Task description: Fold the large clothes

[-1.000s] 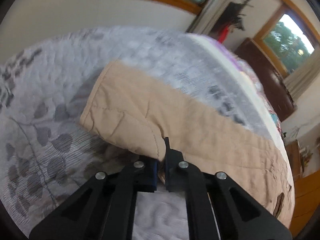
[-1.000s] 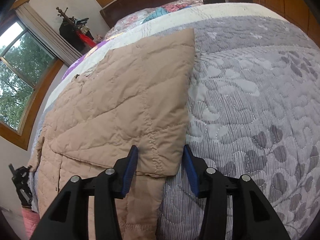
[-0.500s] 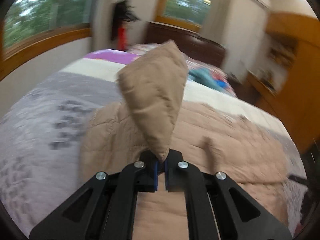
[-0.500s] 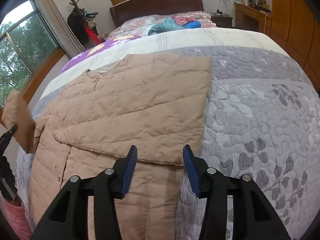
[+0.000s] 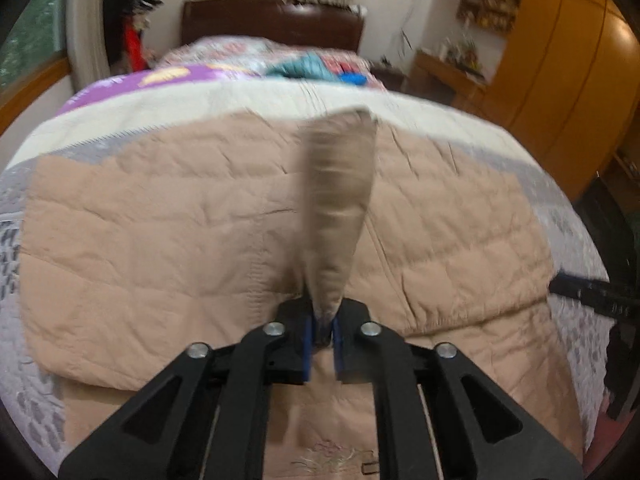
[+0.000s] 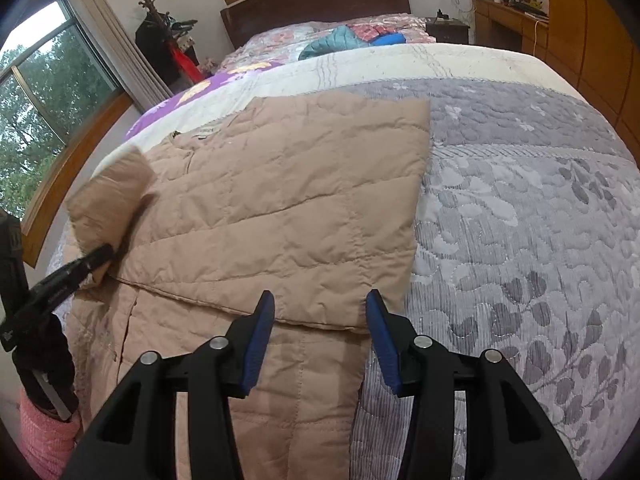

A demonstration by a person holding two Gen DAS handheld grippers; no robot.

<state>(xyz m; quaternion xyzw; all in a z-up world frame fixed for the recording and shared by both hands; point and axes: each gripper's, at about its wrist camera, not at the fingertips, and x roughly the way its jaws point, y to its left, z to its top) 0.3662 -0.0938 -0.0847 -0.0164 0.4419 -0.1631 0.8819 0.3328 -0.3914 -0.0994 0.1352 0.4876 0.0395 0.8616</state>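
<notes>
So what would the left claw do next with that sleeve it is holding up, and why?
Probably lay it down across the jacket and let go. The left claw has the sleeve between its pads, lifted over the jacket's middle, and its jaws have just been opening. The right claw hangs open, holding nothing.

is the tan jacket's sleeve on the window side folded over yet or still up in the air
Still up. The sleeve stands between the left gripper's just-opening fingers, above the quilted jacket.
</notes>
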